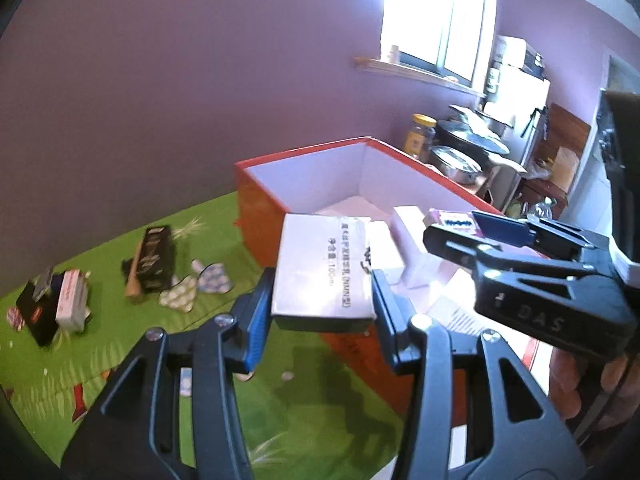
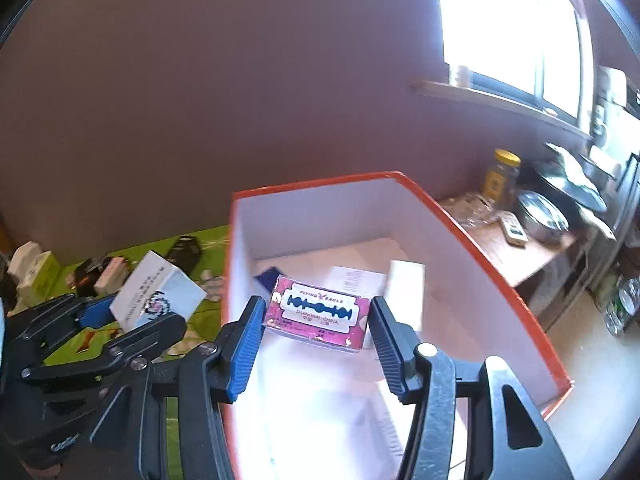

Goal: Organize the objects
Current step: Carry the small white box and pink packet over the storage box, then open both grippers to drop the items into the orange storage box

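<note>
My left gripper (image 1: 320,300) is shut on a white box with printed text (image 1: 320,272) and holds it over the near wall of an open red box with a white inside (image 1: 256,200). My right gripper (image 2: 316,320) is shut on a small pink razor-blade box (image 2: 318,312) and holds it above the inside of the red box (image 2: 500,272). The right gripper also shows in the left wrist view (image 1: 460,236). The left gripper with the white box (image 2: 156,296) shows at the left of the right wrist view. A few white items (image 2: 404,284) lie on the red box's floor.
On the green patterned cloth (image 1: 300,400) lie a black box (image 1: 154,260), a wooden stick, patterned pouches (image 1: 200,286), and small boxes (image 1: 56,308) at the far left. Behind the red box stand a yellow-lidded jar (image 1: 420,136), metal pots (image 1: 460,164) and a window.
</note>
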